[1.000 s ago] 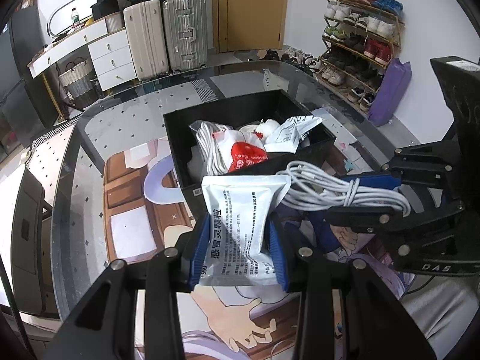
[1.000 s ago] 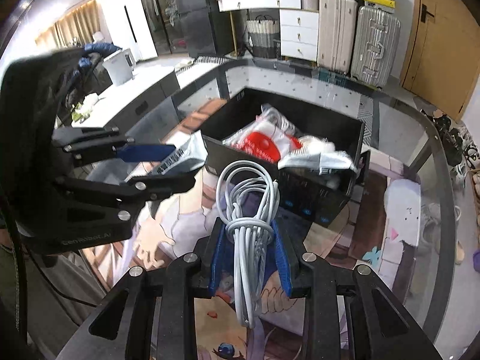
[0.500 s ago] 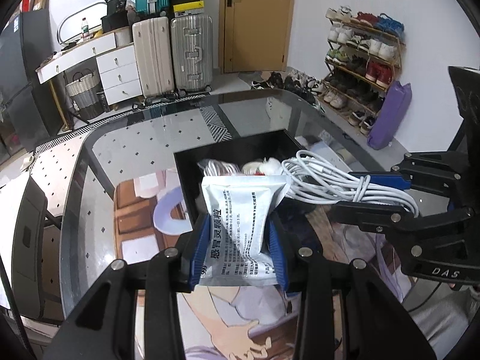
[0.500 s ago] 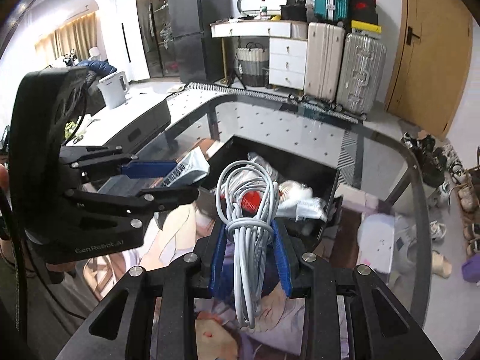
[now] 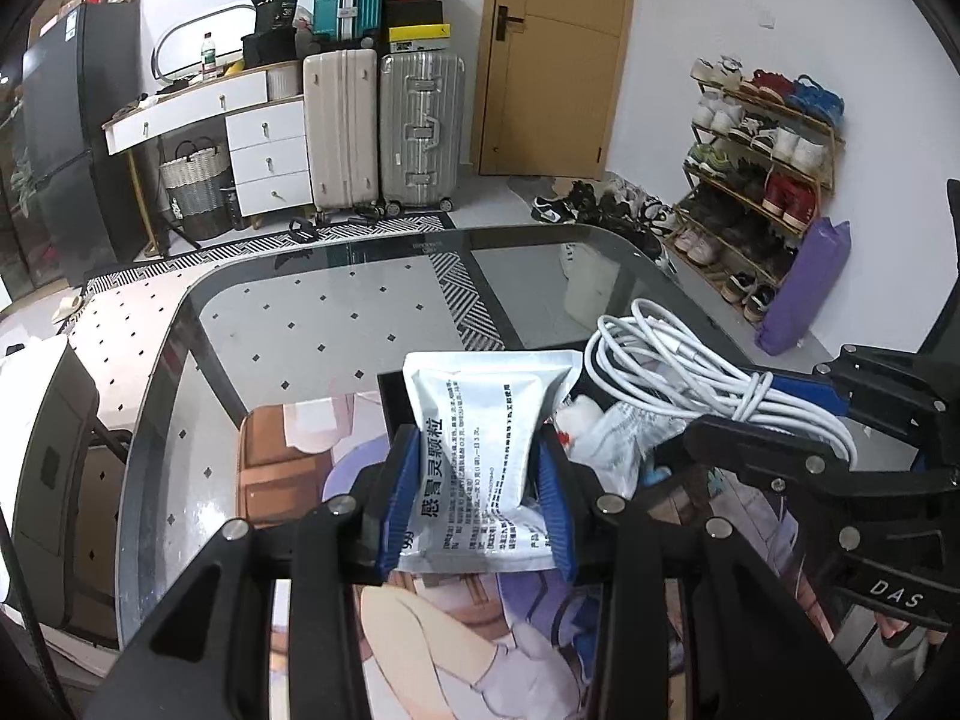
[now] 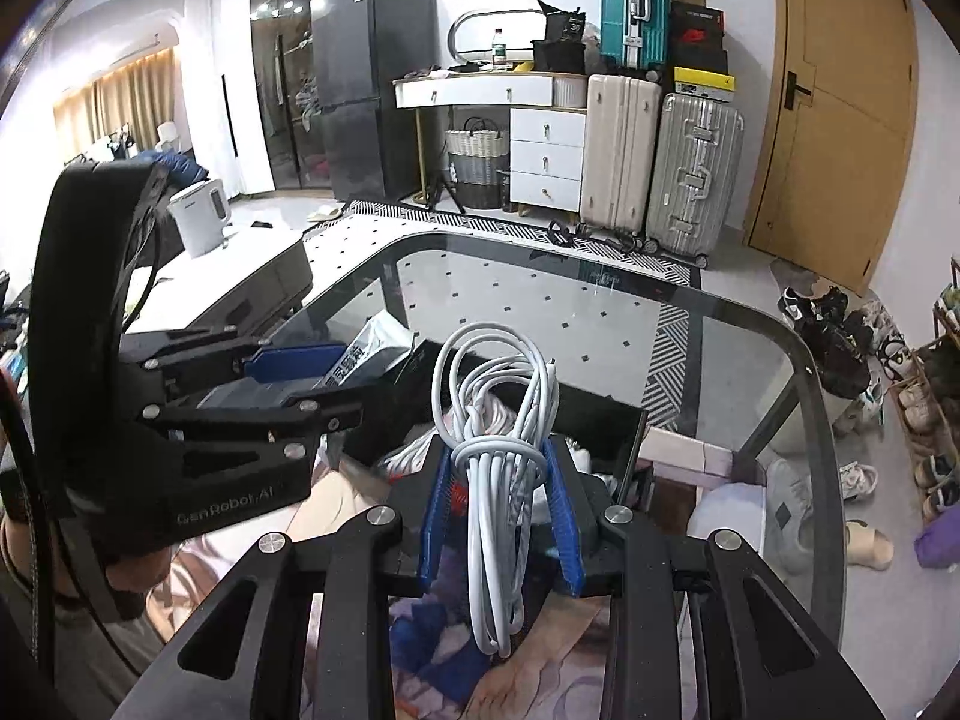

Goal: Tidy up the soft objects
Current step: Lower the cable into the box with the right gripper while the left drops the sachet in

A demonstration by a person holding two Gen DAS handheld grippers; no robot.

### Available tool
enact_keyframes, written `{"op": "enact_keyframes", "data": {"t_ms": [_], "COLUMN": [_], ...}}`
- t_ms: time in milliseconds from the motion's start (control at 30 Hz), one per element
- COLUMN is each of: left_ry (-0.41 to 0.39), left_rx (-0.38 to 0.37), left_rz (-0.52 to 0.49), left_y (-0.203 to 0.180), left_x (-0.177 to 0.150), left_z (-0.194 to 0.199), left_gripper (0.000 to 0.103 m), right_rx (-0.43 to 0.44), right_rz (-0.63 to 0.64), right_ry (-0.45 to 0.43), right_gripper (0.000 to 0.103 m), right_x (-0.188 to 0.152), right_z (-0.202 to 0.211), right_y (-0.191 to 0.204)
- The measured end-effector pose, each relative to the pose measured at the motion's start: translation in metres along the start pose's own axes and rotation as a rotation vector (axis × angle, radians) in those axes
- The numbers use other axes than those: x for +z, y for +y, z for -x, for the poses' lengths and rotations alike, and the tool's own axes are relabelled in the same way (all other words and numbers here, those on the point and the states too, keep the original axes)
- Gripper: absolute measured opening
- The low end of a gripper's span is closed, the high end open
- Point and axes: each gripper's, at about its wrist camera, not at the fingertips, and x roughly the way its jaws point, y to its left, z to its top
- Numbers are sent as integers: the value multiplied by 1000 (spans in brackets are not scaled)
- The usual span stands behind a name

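Note:
My left gripper (image 5: pixel 477 486) is shut on a silver medicine sachet (image 5: pixel 480 456) with black Chinese print, held upright above the table. My right gripper (image 6: pixel 501 501) is shut on a coiled white cable (image 6: pixel 498 420); the cable also shows in the left wrist view (image 5: pixel 690 372). The black storage box (image 6: pixel 606 426) lies below and behind both grippers, mostly hidden by them; white packets and a red one show inside it (image 5: pixel 606 432). The left gripper's sachet shows at the left of the right wrist view (image 6: pixel 372 348).
The glass table (image 5: pixel 300 324) carries an anime-print mat (image 5: pixel 288 456) under the box. Suitcases (image 5: pixel 384 126), a white drawer unit (image 5: pixel 264 150), a door and a shoe rack (image 5: pixel 762 162) stand beyond the table's far edge.
Both grippers have risen and tilted up with their loads, so the box has dropped low in both views and is now mostly hidden. Both grips are unchanged.

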Motion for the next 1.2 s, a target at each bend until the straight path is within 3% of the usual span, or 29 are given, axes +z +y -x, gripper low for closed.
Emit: {"op": "enact_keyframes", "data": {"t_ms": [400, 867, 1000, 1100, 1200], "left_ry": [25, 94, 89, 67, 55], "left_rx": [17, 39, 45, 79, 61], "left_rz": [54, 33, 33, 32, 50], "left_y": [8, -5, -7, -6, -2], "left_x": [5, -6, -6, -5, -4], "left_z": [-38, -64, -63, -59, -56], "left_gripper": [37, 38, 44, 60, 70], "right_rx": [-14, 7, 4, 10, 11], "right_rz": [-76, -109, -109, -118, -129], "right_ry": [33, 110, 103, 91, 72], "right_gripper": [30, 30, 30, 31, 31], "right_x": [9, -8, -10, -9, -9], "right_z": [-51, -83, -83, -79, -72], "right_y": [-24, -37, -39, -42, -45]}}
